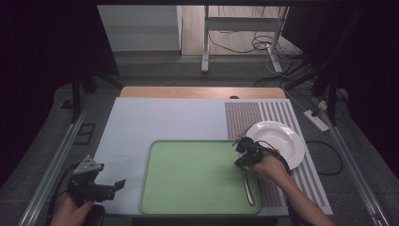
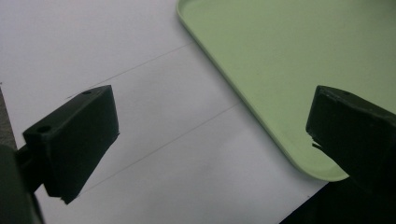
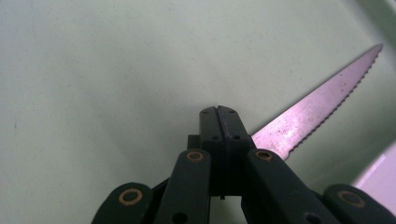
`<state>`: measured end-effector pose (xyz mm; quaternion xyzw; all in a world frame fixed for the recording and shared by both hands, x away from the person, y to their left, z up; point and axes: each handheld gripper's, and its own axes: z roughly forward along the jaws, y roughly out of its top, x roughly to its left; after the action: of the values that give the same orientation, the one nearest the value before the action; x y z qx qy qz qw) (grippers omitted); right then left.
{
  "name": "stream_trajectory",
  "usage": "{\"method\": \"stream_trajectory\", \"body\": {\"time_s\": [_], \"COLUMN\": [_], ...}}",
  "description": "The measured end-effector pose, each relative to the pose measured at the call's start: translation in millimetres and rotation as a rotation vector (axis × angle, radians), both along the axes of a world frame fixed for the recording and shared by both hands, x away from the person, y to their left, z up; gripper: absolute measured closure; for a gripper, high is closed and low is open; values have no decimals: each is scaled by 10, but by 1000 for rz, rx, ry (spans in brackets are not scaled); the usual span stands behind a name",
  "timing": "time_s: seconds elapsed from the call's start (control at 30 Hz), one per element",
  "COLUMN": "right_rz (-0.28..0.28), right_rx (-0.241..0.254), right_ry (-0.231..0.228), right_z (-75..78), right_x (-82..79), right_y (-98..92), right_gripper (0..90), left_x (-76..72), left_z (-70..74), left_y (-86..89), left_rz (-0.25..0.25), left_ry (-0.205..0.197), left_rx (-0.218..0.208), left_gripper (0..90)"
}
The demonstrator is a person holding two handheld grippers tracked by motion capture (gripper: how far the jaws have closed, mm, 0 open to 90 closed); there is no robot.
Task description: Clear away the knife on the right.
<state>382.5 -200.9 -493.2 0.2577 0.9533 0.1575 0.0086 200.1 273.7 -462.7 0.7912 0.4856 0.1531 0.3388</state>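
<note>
Flat light-green plastic tray [image 1: 188, 179] on white table covering [image 1: 155, 120], knife aboard; no brands, labels or writing could be read.

Left gripper [image 1: 115, 185] was held at the near left corner, just left of the tray, jaws spread wide with nothing between them; in the left gripper view the tray's rounded corner [image 2: 261, 116] lay between the two jaws. Right gripper [image 1: 239, 151] stood over the tray's right side, jaws pressed together; whether they gripped anything could not be told. Serrated silver metal knife [image 3: 322, 105] lay flat on the tray's right side [image 1: 248, 186], just beside the closed jaws. Round white ceramic plate [image 1: 282, 141] sat on a striped mat [image 1: 244, 115], right of the tray.
</note>
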Motion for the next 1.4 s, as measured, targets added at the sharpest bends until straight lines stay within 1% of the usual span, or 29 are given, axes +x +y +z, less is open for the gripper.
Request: {"method": "stream_trajectory", "body": {"time_s": [0.2, 0.3, 0.43, 0.5, 0.57, 0.6, 0.83, 0.97, 1.07, 1.2, 1.4], "right_rz": [-15, -36, -47, -44, -37, -34, -50, -79, -90, -105, -121], "right_rx": [-2, -2, -5, -11, -12, -10, 57, 68, 80, 99, 148], "right_ry": [-1, 12, 16, 15, 3, 5, -23, -49, -50, -62, -80], "right_z": [5, 9, 11, 18, 18, 22, 91, 111, 126, 156, 233], "right_x": [-4, -7, -7, -15, -20, -20, -38, -60, -68, -89, -130], "right_y": [-75, -115, -122, -107, -92, -86, -39, 4, 25, 40, 51], "right_gripper": [900, 900, 891, 851, 818, 801, 706, 645, 607, 549, 420], "left_x": [-1, 0, 0, 1, 2, 3, 2, 3, 3, 2, 3], "left_z": [1, 1, 1, 1, 1, 1, 1, 0, 0, 0, 0], "left_y": [0, 0, 0, 1, 2, 2, 2, 0, 3, 2, 2], "left_rz": [-1, -1, -1, -2, -1, -1, -1, -2, -1, -1, -1], "left_ry": [-1, -1, -1, -1, 0, 0, 0, 0, 0, 1, 1], "left_rx": [0, 0, 0, -1, -2, -3, -3, -2, -3, -3, -3], "left_gripper": [27, 26, 27, 27, 26, 26, 26, 26, 26, 26, 26]}}
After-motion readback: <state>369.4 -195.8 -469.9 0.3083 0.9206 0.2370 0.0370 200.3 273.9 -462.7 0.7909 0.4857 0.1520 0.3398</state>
